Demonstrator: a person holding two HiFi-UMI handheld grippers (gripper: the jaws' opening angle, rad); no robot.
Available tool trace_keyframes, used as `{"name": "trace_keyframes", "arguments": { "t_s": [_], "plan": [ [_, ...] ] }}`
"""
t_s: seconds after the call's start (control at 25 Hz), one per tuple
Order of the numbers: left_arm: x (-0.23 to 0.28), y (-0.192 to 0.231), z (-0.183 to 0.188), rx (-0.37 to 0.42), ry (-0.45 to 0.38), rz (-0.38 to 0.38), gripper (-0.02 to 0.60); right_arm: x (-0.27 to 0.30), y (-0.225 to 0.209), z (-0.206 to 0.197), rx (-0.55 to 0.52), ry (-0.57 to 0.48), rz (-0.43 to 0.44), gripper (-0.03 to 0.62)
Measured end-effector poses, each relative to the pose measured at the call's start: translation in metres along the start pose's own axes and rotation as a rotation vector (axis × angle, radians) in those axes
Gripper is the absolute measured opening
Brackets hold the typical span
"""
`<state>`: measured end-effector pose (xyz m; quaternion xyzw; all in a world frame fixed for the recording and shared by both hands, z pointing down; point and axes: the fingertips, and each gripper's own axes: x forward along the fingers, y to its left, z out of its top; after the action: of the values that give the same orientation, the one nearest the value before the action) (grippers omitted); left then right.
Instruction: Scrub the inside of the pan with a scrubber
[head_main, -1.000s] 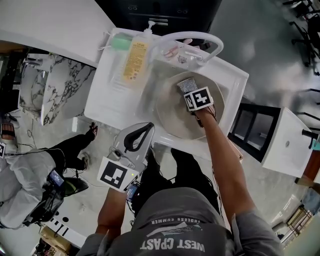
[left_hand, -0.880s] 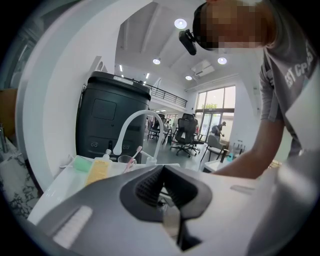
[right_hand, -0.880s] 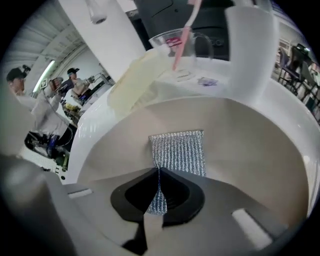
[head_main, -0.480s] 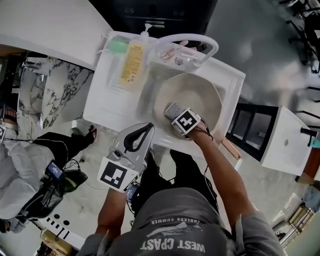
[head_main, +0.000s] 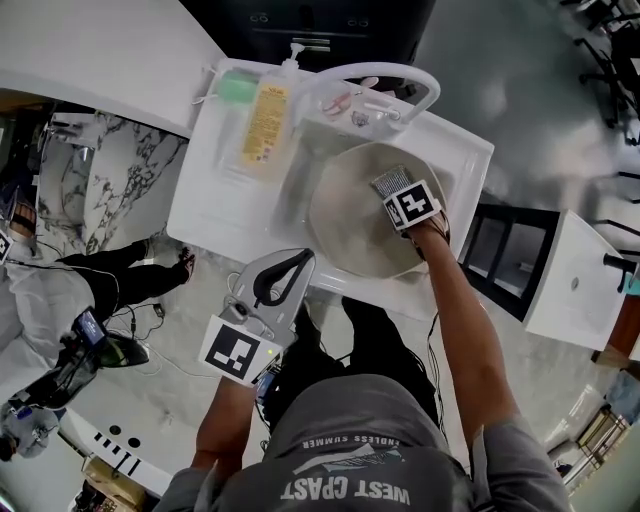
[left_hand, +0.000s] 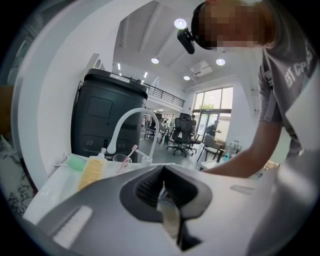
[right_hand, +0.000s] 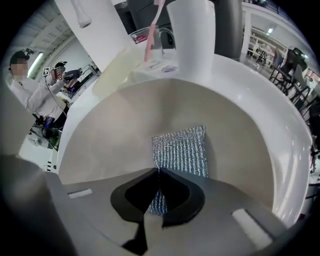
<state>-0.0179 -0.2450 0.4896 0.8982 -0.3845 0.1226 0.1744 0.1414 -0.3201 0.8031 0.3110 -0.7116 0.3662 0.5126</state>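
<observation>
— Two grippers logged. Your right gripper (head_main: 393, 192) points steeply down into the pan (head_main: 345, 225). Its fingers are clenched on the scrubber (head_main: 388, 181), a silver mesh pad.

— Your right gripper view agrees. The fingers pinch the pad's near edge, and the rest of it lies flat against the pan's pale inside.

— Where do you have the pan?

— It is down in the basin, in the right half of the sink (head_main: 205, 215). The scrubber sits a little right of the pan's middle, toward its far rim. Your forearm crosses the pan's near-right rim.

— Now your left gripper (head_main: 292, 262).

— You hold it off the sink's near edge, just outside the rim and apart from the pan. The fingers are pressed together with nothing between them, and the tips meet in a thin line. It points only slightly down, looking across the sink toward the tap (head_main: 385, 72).

— What else is on the sink?

— A yellow pump bottle (head_main: 268, 118) lies on the left deck, running toward the back edge. A green block (head_main: 240, 87) is at the back-left corner, just beside the bottle's pump. A clear cup (head_main: 345, 102) with a pink toothbrush stands at the back edge under the arch of the white tap.

— Anything off the sink?

— A person in white (head_main: 35, 300) is on the floor well to your left.
</observation>
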Motion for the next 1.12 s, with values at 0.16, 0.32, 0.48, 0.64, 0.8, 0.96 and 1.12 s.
{"name": "trace_keyframes", "arguments": {
  "t_s": [0.16, 0.32, 0.48, 0.64, 0.8, 0.96, 1.12],
  "plan": [
    [0.0, 0.002, 0.001, 0.021, -0.018, 0.004, 0.002, 0.008, 0.006, 0.032, 0.036, -0.077, 0.027, 0.015],
    [0.001, 0.001, 0.002, 0.024, -0.023, 0.003, 0.002, 0.019, 0.046, 0.049, 0.05, -0.101, 0.122, 0.015],
    [0.002, -0.001, 0.003, 0.03, -0.021, -0.001, 0.002, 0.026, 0.085, 0.045, -0.012, -0.069, 0.174, 0.015],
    [0.0, -0.003, 0.003, 0.022, -0.012, -0.005, 0.002, 0.027, 0.109, 0.023, -0.07, -0.033, 0.205, 0.014],
    [0.003, -0.007, 0.008, 0.052, -0.02, -0.027, 0.002, 0.022, 0.126, -0.001, -0.127, 0.027, 0.242, 0.014],
    [0.013, -0.021, 0.016, 0.053, -0.013, -0.061, 0.002, -0.001, 0.118, -0.012, -0.102, -0.01, 0.256, 0.014],
    [0.025, -0.036, 0.023, 0.06, -0.002, -0.106, 0.002, -0.048, 0.092, -0.002, -0.018, -0.168, 0.225, 0.012]
  ]
}}
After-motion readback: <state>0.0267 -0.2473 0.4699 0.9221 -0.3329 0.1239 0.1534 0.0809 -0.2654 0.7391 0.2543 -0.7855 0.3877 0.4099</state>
